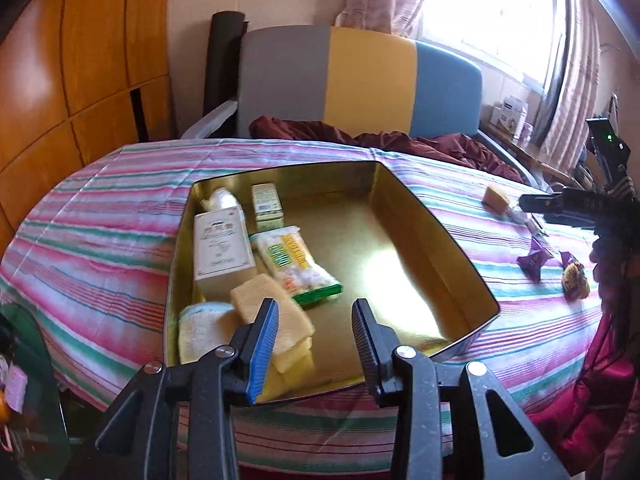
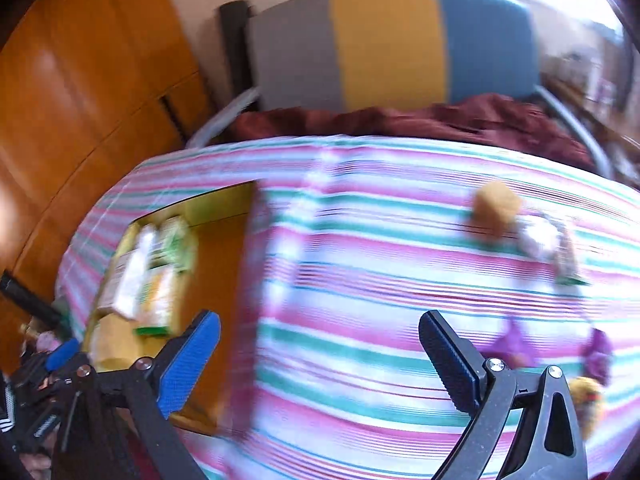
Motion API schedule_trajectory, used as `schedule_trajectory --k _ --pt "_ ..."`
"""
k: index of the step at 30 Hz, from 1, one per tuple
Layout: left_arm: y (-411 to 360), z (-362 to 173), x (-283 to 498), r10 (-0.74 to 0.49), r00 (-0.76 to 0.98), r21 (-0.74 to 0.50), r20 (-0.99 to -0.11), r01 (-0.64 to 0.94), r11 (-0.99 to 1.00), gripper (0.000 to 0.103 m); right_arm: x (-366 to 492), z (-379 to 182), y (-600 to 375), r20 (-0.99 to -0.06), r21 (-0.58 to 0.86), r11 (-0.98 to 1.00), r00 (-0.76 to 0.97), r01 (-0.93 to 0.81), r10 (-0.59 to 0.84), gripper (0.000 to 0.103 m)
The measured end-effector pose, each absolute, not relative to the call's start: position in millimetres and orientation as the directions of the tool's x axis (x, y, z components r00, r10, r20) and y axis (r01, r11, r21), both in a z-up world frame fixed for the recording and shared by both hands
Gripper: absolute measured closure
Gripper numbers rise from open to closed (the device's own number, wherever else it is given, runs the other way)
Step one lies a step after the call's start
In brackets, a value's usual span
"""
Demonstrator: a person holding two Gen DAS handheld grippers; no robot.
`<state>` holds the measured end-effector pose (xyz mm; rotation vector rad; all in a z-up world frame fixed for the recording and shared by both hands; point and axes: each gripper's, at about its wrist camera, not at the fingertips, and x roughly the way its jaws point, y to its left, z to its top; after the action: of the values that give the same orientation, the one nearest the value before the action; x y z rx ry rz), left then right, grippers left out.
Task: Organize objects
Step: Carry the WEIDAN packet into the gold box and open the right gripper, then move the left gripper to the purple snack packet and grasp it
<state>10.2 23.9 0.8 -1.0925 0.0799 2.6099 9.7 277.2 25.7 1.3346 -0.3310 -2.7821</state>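
Observation:
An open gold tin (image 1: 360,232) lies on the striped bedspread (image 1: 100,248). Along its left side are a white box (image 1: 222,248), a small green-and-white box (image 1: 267,206), a cotton pack (image 1: 296,268), a yellow sponge (image 1: 256,300) and a pale towel (image 1: 200,332). My left gripper (image 1: 318,320) hovers over the tin's near edge, jaws a little apart with nothing between them. My right gripper (image 2: 320,316) is open wide and empty above the bedspread right of the tin (image 2: 216,264); that view is blurred. A sponge piece (image 2: 496,204) and purple sweets (image 2: 514,344) lie ahead of it.
The grey, yellow and blue headboard (image 1: 360,80) and a maroon blanket (image 1: 400,140) are at the far end. A wooden wardrobe (image 1: 80,60) stands on the left. A person's red sleeve (image 1: 600,400) is at the right edge. A yellow-purple packet (image 1: 575,280) lies near the purple sweets (image 1: 534,258).

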Motion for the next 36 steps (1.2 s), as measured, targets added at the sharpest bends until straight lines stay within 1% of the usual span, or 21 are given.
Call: schedule_trajectory --k 5,9,11,13,15,16,17,19,22,29,34,36 --pt "43 3 13 0.281 -0.651 -0.048 -0.705 -0.352 -0.935 0.065 30 33 354 -0.755 0.189 -0.954 -0.655 -0.232 0.009 0.0" --pt "63 5 17 0.308 -0.64 -0.032 -0.704 -0.405 -0.914 0.065 50 37 419 -0.736 0.207 -0.886 -0.663 -0.414 0.138 0.0" --pt "75 6 19 0.323 -0.634 -0.022 -0.703 -0.434 -0.901 0.065 64 33 454 -0.724 0.249 -0.82 -0.661 -0.516 0.196 0.0" --pt "89 7 21 0.34 -0.624 -0.015 -0.704 -0.465 -0.885 0.065 80 23 485 -0.719 0.331 -0.72 -0.657 -0.61 0.226 0.0" --pt "105 8 23 0.364 -0.609 -0.014 -0.705 -0.5 -0.866 0.065 94 10 514 -0.735 0.452 -0.59 -0.654 -0.669 0.179 0.0" --pt "113 8 24 0.376 -0.6 -0.015 -0.706 -0.519 -0.855 0.065 103 6 525 -0.716 0.517 -0.53 -0.679 -0.672 0.162 0.0" --pt "124 9 25 0.391 -0.589 -0.013 -0.707 -0.541 -0.841 0.065 110 4 532 -0.706 0.547 -0.491 -0.689 -0.678 0.165 0.0" --pt "141 10 27 0.415 -0.572 -0.011 -0.707 -0.578 -0.816 0.065 120 1 540 -0.696 0.579 -0.438 -0.696 -0.688 0.175 0.0" --pt "171 11 31 0.454 -0.535 -0.012 -0.712 -0.638 -0.77 0.065 125 -4 546 -0.681 0.629 -0.384 -0.717 -0.676 0.147 0.0" --pt "230 0 32 0.504 -0.42 -0.06 -0.755 -0.72 -0.691 0.065 125 -9 544 -0.673 0.658 -0.366 -0.732 -0.658 0.107 0.0" --pt "267 -17 26 0.51 -0.344 -0.102 -0.788 -0.744 -0.66 0.065 124 -17 546 -0.676 0.677 -0.344 -0.734 -0.651 0.058 0.0" --pt "280 -24 24 0.505 -0.325 -0.095 -0.8 -0.761 -0.642 0.065 122 -20 545 -0.679 0.682 -0.34 -0.733 -0.648 0.037 0.0"
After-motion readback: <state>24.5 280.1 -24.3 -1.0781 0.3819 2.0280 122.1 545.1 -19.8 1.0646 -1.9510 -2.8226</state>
